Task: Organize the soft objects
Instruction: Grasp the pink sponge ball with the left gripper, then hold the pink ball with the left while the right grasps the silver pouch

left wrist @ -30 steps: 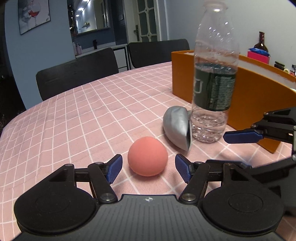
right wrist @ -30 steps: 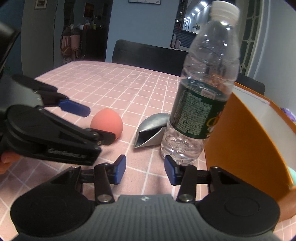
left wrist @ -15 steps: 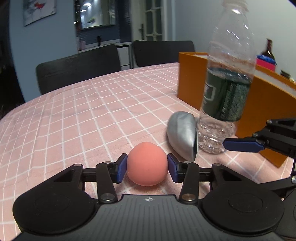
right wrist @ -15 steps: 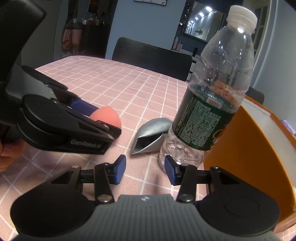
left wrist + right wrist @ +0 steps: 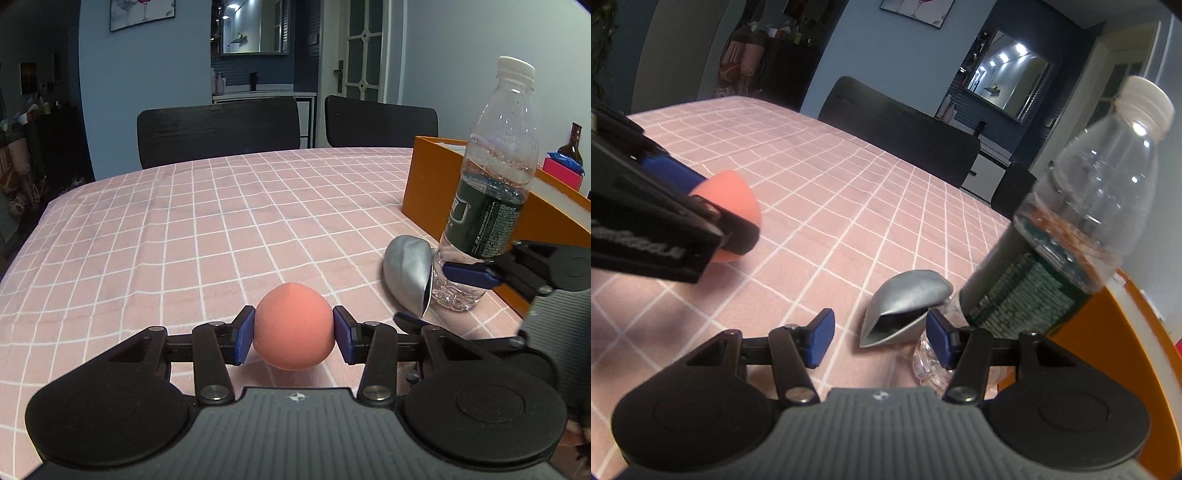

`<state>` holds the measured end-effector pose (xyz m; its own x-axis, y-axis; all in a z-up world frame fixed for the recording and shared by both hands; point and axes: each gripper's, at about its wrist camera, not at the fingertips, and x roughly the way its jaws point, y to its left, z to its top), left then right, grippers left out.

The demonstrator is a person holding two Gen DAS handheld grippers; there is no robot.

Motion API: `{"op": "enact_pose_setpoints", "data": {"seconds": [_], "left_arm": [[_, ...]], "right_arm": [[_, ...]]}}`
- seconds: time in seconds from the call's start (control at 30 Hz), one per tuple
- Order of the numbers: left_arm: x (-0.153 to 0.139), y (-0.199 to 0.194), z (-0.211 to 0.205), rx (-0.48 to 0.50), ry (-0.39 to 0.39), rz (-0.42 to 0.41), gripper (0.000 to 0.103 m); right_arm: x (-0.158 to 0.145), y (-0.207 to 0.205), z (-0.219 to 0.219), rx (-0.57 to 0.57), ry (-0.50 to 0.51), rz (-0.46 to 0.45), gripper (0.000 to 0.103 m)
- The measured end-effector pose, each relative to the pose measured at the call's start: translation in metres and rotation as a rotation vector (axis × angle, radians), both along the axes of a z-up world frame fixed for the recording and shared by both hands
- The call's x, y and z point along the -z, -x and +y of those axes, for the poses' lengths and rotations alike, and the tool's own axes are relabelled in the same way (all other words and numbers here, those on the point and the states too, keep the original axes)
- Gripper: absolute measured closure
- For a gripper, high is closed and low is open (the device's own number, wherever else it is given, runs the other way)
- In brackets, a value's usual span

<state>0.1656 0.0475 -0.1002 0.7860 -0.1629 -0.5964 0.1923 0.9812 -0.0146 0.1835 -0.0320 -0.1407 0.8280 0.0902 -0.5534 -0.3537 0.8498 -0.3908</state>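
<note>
Two grippers in view. Left gripper (image 5: 294,334) fingers clamp the ball (image 5: 294,326), lower centre, above the bench (image 5: 221,221). Right gripper (image 5: 879,338) fingers opening, unclenched, straddling the silver shell (image 5: 905,306) beside the bottle (image 5: 1071,240).

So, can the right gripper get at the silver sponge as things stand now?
Probably yes. The silver sponge lies just ahead of the right gripper, whose jaws are opening. Nothing lies between them, but the water bottle stands against the sponge and crowds the right finger.
</note>
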Motion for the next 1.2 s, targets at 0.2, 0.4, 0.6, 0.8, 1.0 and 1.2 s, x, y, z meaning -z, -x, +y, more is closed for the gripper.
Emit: {"op": "enact_pose_setpoints", "data": {"seconds": [0.2, 0.4, 0.6, 0.8, 1.0, 1.2], "left_arm": [[-0.001, 0.005, 0.000, -0.002, 0.009, 0.001, 0.052], [0.001, 0.009, 0.004, -0.017, 0.013, 0.011, 0.052], [-0.004, 0.019, 0.006, -0.026, 0.028, 0.013, 0.052], [-0.011, 0.038, 0.004, -0.021, 0.056, 0.011, 0.052], [-0.018, 0.057, 0.000, -0.016, 0.077, 0.014, 0.052], [-0.022, 0.060, -0.008, -0.002, 0.076, 0.012, 0.052]], "right_arm": [[0.011, -0.011, 0.008, 0.042, 0.045, 0.006, 0.084], [0.006, -0.009, 0.002, 0.037, 0.004, 0.007, 0.103], [-0.023, 0.020, -0.009, -0.042, -0.118, 0.040, 0.103], [-0.046, 0.052, -0.029, -0.106, -0.245, 0.122, 0.103], [-0.068, 0.075, -0.054, -0.111, -0.394, 0.174, 0.103], [-0.054, 0.054, -0.060, -0.024, -0.381, 0.178, 0.103]]}}
